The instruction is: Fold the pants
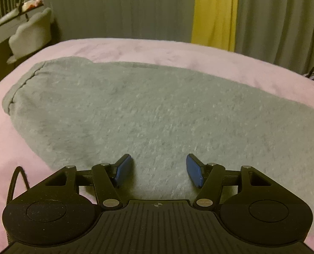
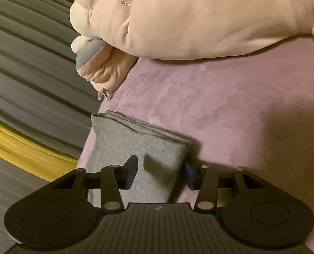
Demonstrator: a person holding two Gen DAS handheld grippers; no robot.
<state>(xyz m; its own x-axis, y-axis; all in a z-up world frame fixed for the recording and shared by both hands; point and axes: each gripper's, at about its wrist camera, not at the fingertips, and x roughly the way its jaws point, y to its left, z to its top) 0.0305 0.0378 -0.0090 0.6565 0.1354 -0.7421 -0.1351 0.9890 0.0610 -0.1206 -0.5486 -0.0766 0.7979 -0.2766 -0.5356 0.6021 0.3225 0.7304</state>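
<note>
Grey pants (image 1: 135, 110) lie flat on a pink bedspread (image 1: 135, 48), the stitched waistband end at the far left. My left gripper (image 1: 160, 169) is open just above the cloth, holding nothing. In the right wrist view the folded leg end of the pants (image 2: 135, 144) shows several stacked layers at its far edge. My right gripper (image 2: 162, 173) is open and straddles the near right edge of this folded end, its left finger over the cloth and its right finger beside the edge over the bedspread (image 2: 231, 110).
A large pink plush toy (image 2: 188, 19) lies at the head of the bed. Grey and yellow curtains (image 1: 216, 12) hang behind the bed. A dressing table with a padded chair (image 1: 32, 33) stands at the far left.
</note>
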